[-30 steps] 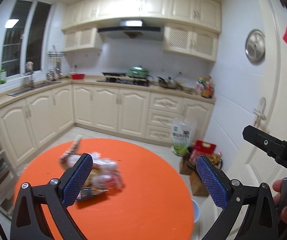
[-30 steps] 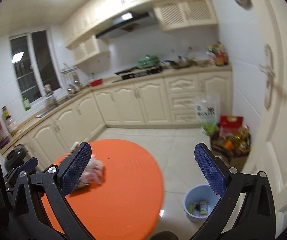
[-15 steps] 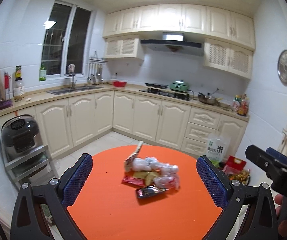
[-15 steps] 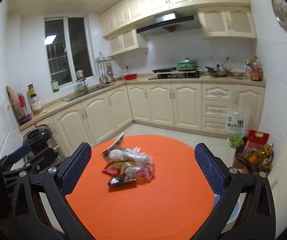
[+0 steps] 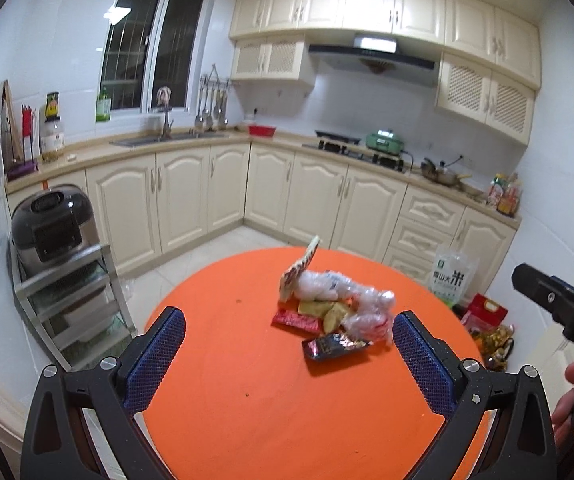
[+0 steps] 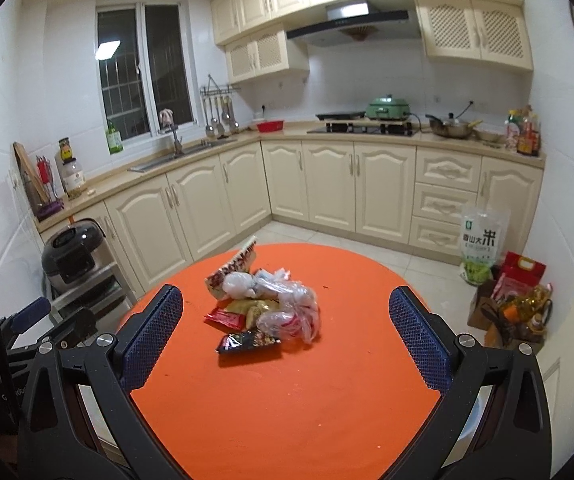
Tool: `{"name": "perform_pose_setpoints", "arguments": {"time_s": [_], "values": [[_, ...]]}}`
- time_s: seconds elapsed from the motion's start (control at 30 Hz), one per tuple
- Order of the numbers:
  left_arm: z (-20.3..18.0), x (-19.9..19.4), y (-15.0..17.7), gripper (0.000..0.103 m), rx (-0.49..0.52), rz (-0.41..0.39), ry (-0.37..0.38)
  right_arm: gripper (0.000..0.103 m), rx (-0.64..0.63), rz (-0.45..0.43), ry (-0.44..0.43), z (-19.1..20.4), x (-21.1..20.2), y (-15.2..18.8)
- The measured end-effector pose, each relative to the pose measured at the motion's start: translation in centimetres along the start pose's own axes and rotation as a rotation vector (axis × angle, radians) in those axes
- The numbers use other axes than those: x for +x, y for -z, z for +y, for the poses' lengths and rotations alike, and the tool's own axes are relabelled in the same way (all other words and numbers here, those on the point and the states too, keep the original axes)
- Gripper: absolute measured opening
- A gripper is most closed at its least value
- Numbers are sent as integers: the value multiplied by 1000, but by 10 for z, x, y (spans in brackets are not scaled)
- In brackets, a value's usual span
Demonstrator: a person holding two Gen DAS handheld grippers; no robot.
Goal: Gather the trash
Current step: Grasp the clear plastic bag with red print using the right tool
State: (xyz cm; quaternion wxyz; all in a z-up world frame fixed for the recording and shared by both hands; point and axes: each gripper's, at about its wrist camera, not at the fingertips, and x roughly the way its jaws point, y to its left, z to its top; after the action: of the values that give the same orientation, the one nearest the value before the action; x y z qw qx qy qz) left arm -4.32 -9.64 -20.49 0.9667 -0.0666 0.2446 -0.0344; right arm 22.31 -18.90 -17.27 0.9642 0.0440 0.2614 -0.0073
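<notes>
Both views have swung back onto the trash pile [image 5: 333,312] since a second ago (wrappers, clear bags), mid orange desk [image 5: 247,380]. I see left gripper [image 5: 287,358] and right gripper [image 6: 285,338] jaws released, empty, hovering short of it.

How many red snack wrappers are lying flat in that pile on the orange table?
1: a red wrapper at the pile's left edge, beside the dark wrapper. Others may hide underneath.

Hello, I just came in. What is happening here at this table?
A person holds a hand-held gripper in each hand over an orange table in a kitchen. Both the left hand-held gripper and the right hand-held gripper are open and empty. A pile of trash, wrappers and plastic bags, lies untouched on the table.
</notes>
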Motion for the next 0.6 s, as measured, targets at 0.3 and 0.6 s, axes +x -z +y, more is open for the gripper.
{"name": "perform_pose_setpoints", "arguments": {"time_s": [0.3, 0.6], "values": [[-9, 88, -56, 102, -8, 127, 5, 103, 36, 142, 2, -30, 72, 13], [3, 167, -92, 102, -1, 236, -8, 103, 53, 321, -37, -40, 177, 39]]}}
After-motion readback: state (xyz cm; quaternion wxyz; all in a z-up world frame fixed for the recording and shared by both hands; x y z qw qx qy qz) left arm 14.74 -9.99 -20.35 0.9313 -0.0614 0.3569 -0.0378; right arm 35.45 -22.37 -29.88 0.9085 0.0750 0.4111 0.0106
